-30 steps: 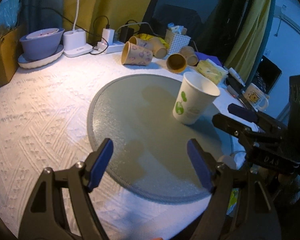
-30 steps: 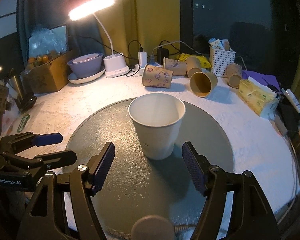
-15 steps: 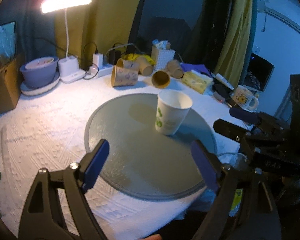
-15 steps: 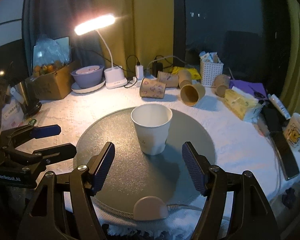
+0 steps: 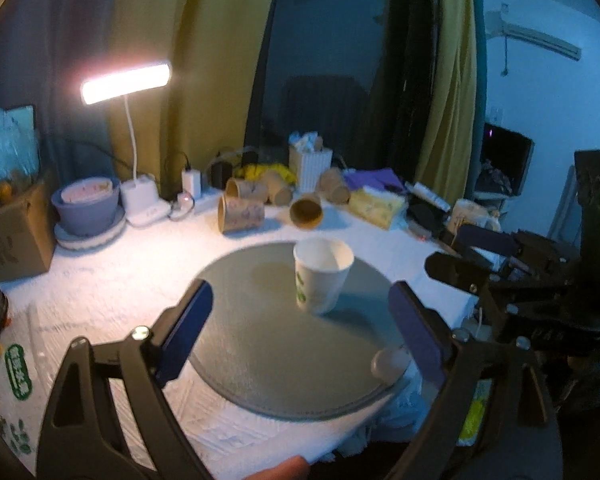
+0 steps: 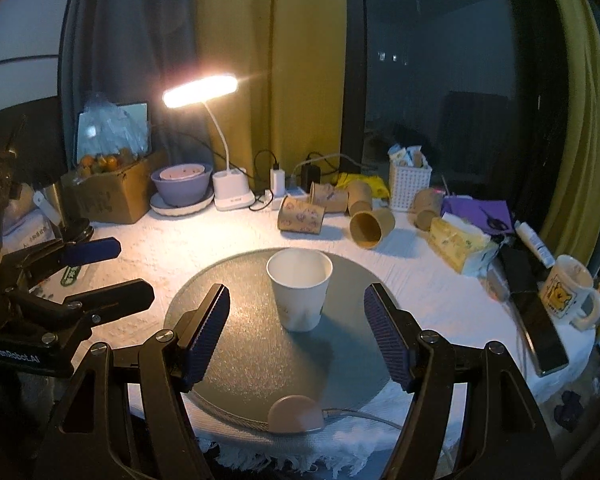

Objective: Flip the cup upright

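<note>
A white paper cup (image 5: 322, 276) with a green print stands upright, mouth up, on the round grey glass disc (image 5: 260, 344). It also shows in the right wrist view (image 6: 300, 288) on the disc (image 6: 252, 360). My left gripper (image 5: 300, 332) is open and empty, held back from the cup above the disc's near edge. My right gripper (image 6: 298, 340) is open and empty, also drawn back from the cup. Each gripper shows in the other's view: the right (image 5: 476, 256) and the left (image 6: 96, 272).
Several brown paper cups (image 6: 300, 220) lie on their sides at the back. A lit desk lamp (image 6: 200, 90), a purple bowl (image 6: 182, 184), a cardboard box (image 6: 112, 192), a white basket (image 6: 410, 186), a tissue pack (image 6: 458, 242), a mug (image 6: 566, 290) and a phone (image 6: 536, 316) ring the table.
Both grippers have pulled back and up from the cup, so it looks smaller and farther. The cup stays upright in the same spot on the disc.
</note>
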{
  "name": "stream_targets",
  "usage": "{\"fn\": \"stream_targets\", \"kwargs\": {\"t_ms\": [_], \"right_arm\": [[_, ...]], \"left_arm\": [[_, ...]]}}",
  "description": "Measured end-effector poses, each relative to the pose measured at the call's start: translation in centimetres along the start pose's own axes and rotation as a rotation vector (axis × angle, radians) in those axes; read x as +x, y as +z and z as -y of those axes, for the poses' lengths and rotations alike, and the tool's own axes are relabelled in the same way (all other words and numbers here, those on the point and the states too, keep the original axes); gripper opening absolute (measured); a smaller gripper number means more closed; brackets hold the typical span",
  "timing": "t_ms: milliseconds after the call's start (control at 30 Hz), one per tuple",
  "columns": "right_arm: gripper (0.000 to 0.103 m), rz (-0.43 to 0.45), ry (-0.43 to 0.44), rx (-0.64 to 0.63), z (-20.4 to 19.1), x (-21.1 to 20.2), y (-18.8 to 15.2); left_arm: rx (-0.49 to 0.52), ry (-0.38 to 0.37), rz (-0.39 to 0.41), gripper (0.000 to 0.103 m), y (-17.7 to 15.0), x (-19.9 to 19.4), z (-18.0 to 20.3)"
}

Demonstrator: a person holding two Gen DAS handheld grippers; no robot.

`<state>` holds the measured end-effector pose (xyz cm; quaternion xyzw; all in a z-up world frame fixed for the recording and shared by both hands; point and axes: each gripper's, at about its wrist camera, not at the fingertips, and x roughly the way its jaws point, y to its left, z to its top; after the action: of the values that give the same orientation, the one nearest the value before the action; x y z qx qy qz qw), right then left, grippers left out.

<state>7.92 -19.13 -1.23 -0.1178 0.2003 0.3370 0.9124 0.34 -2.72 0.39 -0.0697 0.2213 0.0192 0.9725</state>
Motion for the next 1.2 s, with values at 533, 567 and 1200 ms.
{"fn": "stream_targets", "kwargs": {"t_ms": [533,567,1200], "right_arm": [[0.073,0.081,-0.009,-0.029,-0.8,-4.8,2.1],[0.073,0.082,-0.009,-0.028,-0.8,-5.0,2.2],[0.075,0.126,-0.03,-0.003,-0.8,-7.5,3.2]], "left_arm": [[0.022,0.025,0.181,0.091,2.2,-5.2,-0.1],[0.023,0.026,0.191,0.091,2.3,-5.5,-0.1],[0.039,0.019,0.273,0.091,2.5,-8.3,0.2]]}}
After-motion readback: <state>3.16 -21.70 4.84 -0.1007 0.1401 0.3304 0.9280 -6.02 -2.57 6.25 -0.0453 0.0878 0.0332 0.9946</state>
